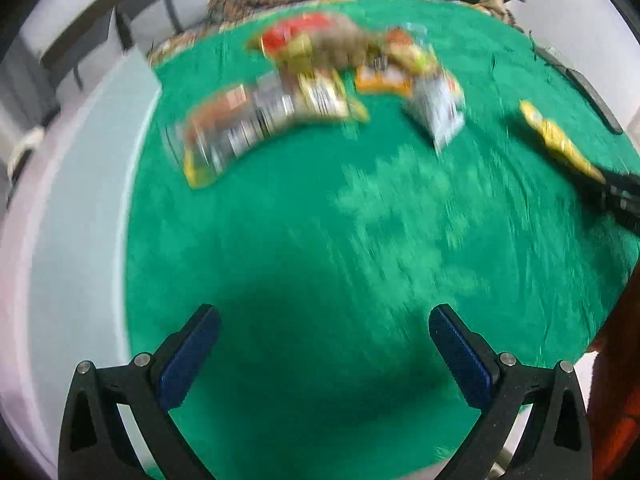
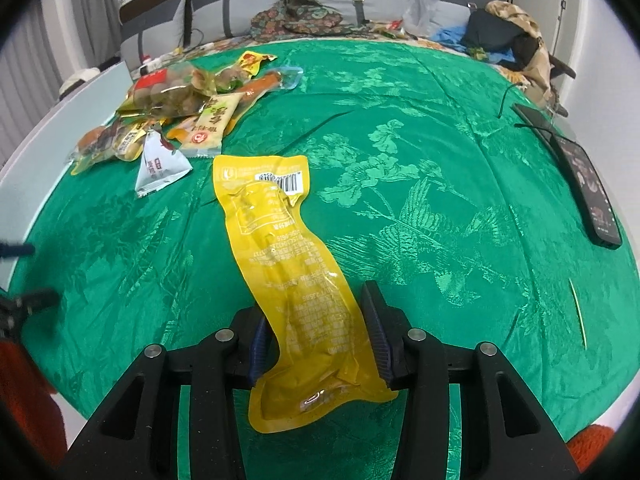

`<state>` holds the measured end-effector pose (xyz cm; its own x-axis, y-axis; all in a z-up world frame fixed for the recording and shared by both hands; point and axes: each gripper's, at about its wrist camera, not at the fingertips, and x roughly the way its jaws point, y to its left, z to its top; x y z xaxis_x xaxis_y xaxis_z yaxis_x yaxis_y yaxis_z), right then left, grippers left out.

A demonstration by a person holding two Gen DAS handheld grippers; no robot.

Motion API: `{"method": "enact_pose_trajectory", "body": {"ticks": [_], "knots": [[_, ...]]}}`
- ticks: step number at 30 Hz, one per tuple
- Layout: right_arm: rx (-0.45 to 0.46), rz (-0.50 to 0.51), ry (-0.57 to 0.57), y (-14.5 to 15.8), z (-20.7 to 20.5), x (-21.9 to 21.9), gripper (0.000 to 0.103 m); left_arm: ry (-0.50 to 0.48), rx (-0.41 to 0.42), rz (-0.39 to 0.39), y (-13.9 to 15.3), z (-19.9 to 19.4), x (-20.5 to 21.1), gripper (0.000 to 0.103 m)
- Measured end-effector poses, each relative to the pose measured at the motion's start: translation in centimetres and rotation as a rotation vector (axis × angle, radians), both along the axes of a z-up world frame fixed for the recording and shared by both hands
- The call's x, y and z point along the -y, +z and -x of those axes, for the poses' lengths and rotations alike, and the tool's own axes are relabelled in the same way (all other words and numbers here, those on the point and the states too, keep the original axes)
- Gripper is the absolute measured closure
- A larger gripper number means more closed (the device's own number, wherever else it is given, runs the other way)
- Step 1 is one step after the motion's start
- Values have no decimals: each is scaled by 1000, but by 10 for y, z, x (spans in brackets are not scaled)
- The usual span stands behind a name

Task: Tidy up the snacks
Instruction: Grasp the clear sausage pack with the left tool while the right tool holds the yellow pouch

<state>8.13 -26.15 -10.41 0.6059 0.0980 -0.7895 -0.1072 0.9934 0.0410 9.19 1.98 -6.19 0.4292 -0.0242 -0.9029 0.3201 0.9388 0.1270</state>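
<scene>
One yellow packet (image 2: 294, 276) has been separated from the heap of snacks (image 2: 176, 108) left unsorted at the far left edge of the green cloth (image 2: 440, 200); roughly eight packets are counted there, overlap preventing certainty. Leftmost, the left gripper (image 1: 324, 354) is spread and empty above the near edge. Rightward, the right gripper (image 2: 318, 338) is pinching the packet's near end, its far end resting mid-cloth.
</scene>
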Motion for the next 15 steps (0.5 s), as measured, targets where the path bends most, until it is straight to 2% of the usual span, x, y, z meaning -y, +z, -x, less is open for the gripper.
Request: {"method": "enact_pose_trajectory", "body": {"ticks": [5,7,12,15], "knots": [[4,2,1,0,1,-1,56,6,100,33,53,-64,-16,0],[7,8,3,0,0,-2,55,36,115,45,61,-93,-22,0],[16,19,14,-1,2,-3,55,155,83,151,48,-159,-49,0],[23,17,15,-1,3,-2,55,160,31,204,25,-178,-53,0]]}}
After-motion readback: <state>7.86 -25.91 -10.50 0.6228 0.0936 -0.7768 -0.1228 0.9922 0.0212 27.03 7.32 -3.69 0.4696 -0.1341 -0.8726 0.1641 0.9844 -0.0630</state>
